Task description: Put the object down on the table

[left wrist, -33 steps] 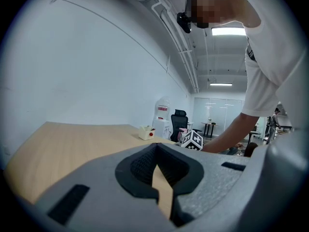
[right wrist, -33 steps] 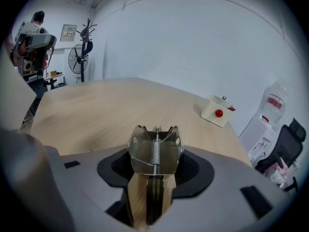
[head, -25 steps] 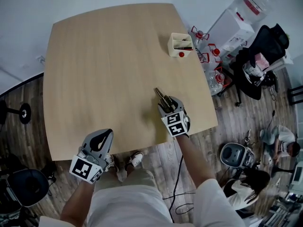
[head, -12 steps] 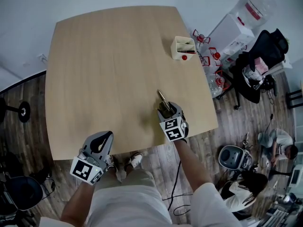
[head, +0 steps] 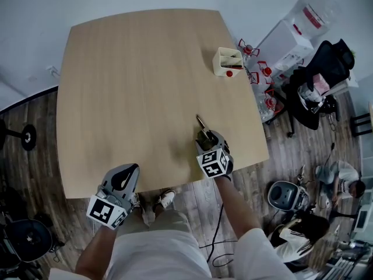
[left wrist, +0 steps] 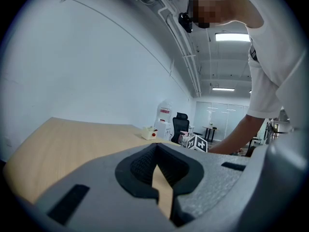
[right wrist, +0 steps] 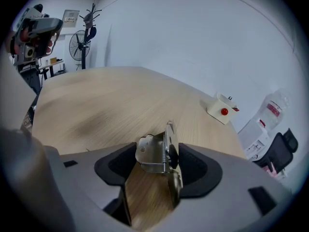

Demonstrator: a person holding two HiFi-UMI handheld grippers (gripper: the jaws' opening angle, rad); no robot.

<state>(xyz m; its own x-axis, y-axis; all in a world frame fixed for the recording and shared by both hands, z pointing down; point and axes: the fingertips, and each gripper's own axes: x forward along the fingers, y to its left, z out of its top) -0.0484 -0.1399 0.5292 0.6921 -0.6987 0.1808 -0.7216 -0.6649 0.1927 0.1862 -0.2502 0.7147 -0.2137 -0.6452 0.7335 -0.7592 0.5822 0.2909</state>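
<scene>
A shiny metal spring clamp (head: 201, 123) (right wrist: 155, 153) sits between the pads of my right gripper (head: 205, 135) (right wrist: 157, 164), near the front right corner of the wooden table (head: 128, 69). The jaws are opening, but both pads still touch the clamp's sides. Its thin end sticks out ahead of the fingers, low over the tabletop. My left gripper (head: 128, 169) (left wrist: 155, 151) hangs off the table's front edge, over the floor, shut with nothing in it.
A small cream box with a red ball (head: 227, 62) (right wrist: 221, 109) stands at the table's far right. Right of the table are bottles with red caps (head: 256, 74), a water dispenser (head: 291, 31), a black office chair (head: 323, 69) and a person sitting on the floor (head: 344, 179).
My right gripper has drawn back a little toward the table's front edge, taking the clamp with it. The left gripper has stayed put.
</scene>
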